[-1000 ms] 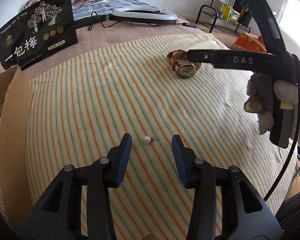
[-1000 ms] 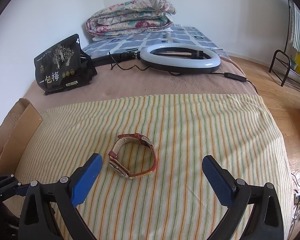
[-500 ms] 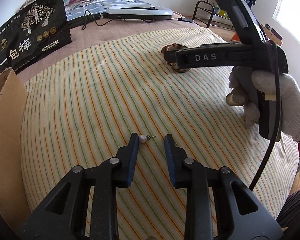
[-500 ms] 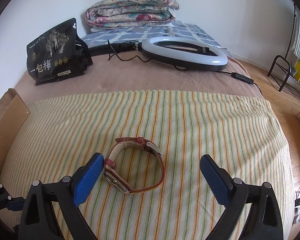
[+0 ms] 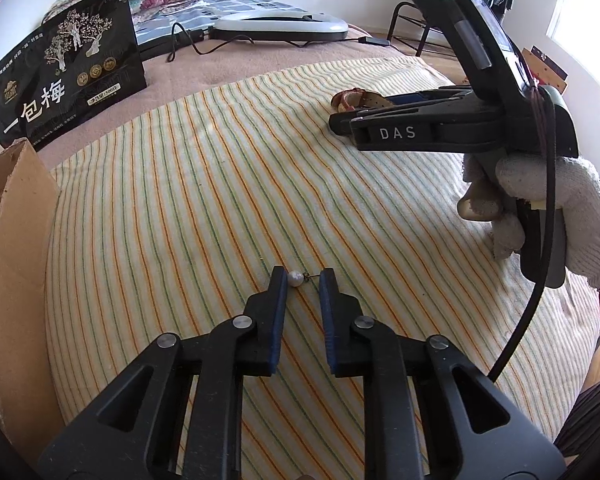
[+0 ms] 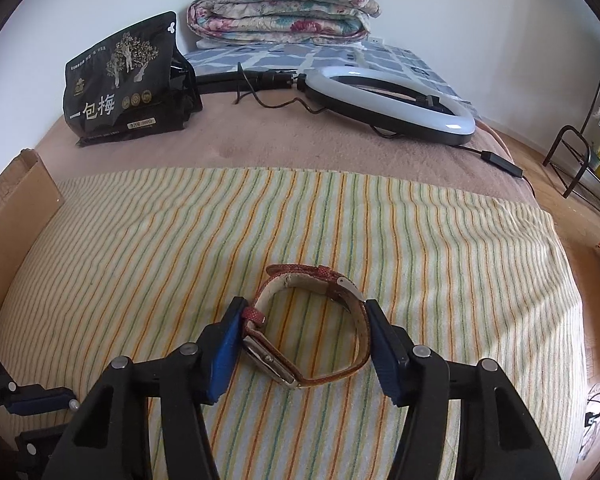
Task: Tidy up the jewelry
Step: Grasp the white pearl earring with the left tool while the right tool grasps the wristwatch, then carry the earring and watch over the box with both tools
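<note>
Two grabs going at once, one piece of jewelry per claw.

Left wrist view: left claw [image 5: 304, 280] low over striped cloth [image 5: 220, 184] on the bed, tips either side of pearl earring [image 5: 295, 279]. Closing; pearl touching the left pad, earring post toward the right pad, right-pad contact unclear, so not yet a firm pinch. Narrow gap because the piece is tiny. Steep downward tilt, probably to get the tips right down on the cloth. Right claw seen side-on at upper right, in a gloved hand [image 5: 548, 208], down at the watch [image 5: 354, 98]. Cardboard box [image 5: 16, 216] at left edge, likely the drop spot; contents too blurred to name.

Right wrist view: right claw [image 6: 304, 316] straddling the watch [image 6: 316, 328], strap buckled into a loop on the cloth. Closing; left pad against the strap beside the case, right pad against the opposite strap side. Wider spread than the left since the loop is wide; squeezing across the loop should give both pads something to bite. Watch not lifted yet, bottom on the cloth. Black bag [image 6: 124, 84], ring light [image 6: 396, 100], quilt [image 6: 284, 12] well behind, not involved.
</note>
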The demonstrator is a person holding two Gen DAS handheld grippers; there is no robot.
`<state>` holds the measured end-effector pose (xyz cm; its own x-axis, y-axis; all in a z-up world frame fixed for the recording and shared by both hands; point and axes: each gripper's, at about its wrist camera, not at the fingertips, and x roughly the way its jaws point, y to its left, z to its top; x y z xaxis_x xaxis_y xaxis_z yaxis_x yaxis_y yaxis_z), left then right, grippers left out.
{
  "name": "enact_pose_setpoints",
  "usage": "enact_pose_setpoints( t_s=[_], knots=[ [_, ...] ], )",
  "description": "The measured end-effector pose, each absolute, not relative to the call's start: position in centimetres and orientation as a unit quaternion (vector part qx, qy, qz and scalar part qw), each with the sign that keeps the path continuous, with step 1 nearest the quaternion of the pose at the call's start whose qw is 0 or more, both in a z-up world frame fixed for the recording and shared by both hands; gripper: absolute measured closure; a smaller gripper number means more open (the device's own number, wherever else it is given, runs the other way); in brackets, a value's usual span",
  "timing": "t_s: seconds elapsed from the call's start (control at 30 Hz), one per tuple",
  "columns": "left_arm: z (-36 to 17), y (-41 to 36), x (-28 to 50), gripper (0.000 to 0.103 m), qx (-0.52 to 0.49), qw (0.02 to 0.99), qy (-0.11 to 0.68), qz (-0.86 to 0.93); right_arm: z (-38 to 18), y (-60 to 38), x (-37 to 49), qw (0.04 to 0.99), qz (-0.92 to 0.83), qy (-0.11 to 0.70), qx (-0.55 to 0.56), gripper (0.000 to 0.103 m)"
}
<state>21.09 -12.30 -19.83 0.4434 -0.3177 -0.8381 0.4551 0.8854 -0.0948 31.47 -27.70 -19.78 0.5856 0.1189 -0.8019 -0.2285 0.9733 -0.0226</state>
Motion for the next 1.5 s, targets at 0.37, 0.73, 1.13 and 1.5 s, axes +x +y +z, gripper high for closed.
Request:
enact_pose_setpoints(
  t_s=[0.37, 0.73, 1.13, 1.5],
  knots=[
    [-20.1, -12.5, 20.9, 0.092, 0.079, 0.845, 0.477, -0.227, -19.0, -28.2, 30.7, 0.89, 0.103, 0.44, -0.058, 0.043],
    [-20.0, -12.9, 21.5, 0.069, 0.065, 0.845, 0.484, -0.217, -19.0, -28.2, 30.7, 0.891, 0.108, 0.438, -0.055, 0.043],
    [-20.1, -13.4, 21.1, 0.087, 0.076, 0.854, 0.47, -0.209, -19.0, -28.2, 30.5, 0.89, 0.11, 0.438, -0.058, 0.043],
    [-18.1, -12.8, 20.4, 0.087, 0.066, 0.864, 0.454, -0.209, -16.8, -28.1, 29.3, 0.895, 0.117, 0.427, -0.054, 0.043]
  ],
)
